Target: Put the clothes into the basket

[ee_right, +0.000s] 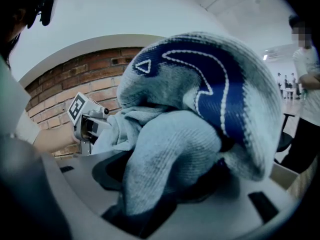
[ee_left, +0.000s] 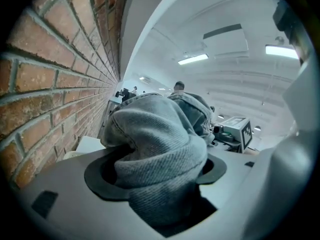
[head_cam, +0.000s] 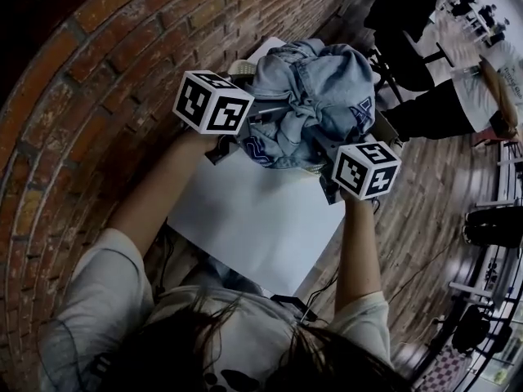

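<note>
L gripper [ee_left: 156,176]: jaws are clamping down on a thick fold of grey-blue denim, and the cloth is bulging up and over both pads. R gripper [ee_right: 165,179]: jaws are likewise biting on a wad of paler blue fabric. A dark-blue patch w/ white stitching [ee_right: 220,89] is arching right above them. So neither pair is loose; both are grasping the same thing.

That thing is the clothes bundle [head_cam: 315,96], a crumpled heap of jeans-type stuff. It's hanging between the two grippers, w/ L gripping its left side and R its lower right corner. It's sitting over the far end of the white desk [head_cam: 253,219]. Can't tell from here whether it's touching the top or riding just above it. Can't pick out the basket for sure either.

The marker cubes are showing either side of the bundle, L cube [head_cam: 212,100] and R cube [head_cam: 366,170]. The person's bare forearms are reaching fwd over the desk to them.

A brick wall [head_cam: 73,96] is running along the left, close beside the desk. On the right a wood-plank floor [head_cam: 425,219] is showing. A bystander in dark trousers [head_cam: 458,109] is standing near the desk's far corner. More people are standing farther back in the room.
</note>
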Motion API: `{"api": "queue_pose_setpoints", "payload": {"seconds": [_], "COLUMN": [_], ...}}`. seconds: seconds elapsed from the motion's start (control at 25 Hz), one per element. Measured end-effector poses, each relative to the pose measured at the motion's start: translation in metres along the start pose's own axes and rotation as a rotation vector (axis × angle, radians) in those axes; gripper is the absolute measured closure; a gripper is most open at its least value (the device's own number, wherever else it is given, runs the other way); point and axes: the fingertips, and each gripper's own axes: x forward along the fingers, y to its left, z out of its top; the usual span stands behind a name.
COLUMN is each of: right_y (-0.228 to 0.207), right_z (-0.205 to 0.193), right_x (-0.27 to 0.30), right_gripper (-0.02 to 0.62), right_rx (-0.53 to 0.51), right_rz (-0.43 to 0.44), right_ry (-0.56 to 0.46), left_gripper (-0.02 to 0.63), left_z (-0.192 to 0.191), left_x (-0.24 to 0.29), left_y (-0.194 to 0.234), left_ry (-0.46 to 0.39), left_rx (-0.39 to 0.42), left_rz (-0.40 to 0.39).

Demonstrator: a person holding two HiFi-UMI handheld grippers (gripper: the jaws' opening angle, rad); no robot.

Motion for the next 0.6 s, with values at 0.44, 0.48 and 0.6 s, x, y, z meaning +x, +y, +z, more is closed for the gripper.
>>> {"api": "queue_pose_setpoints", "payload": {"seconds": [0.44, 0.48, 0.6], "right_y": [-0.042, -0.045, -0.052], "right_z": [-0.041, -0.044, -0.057], "right_x": [0.041, 0.043, 0.055], "right_gripper": [0.342, 0.342, 0.341], "right_rx": [0.095, 0.101, 0.122], "right_rz": [-0.032, -0.036, -0.047], "right_ry": [0.078, 0.088, 0.117], "left_gripper": [0.275, 0.276, 0.276], "left_z": [-0.03, -0.033, -0.044], "left_x": [0.042, 0.044, 0.054], "left_y": [0.049, 0.052, 0.065], "left_ry": [0.045, 0.05, 0.072], "left_rx": [-0.027, -0.034, -0.053], "left_rz": [0.033, 0.039, 0.041]}}
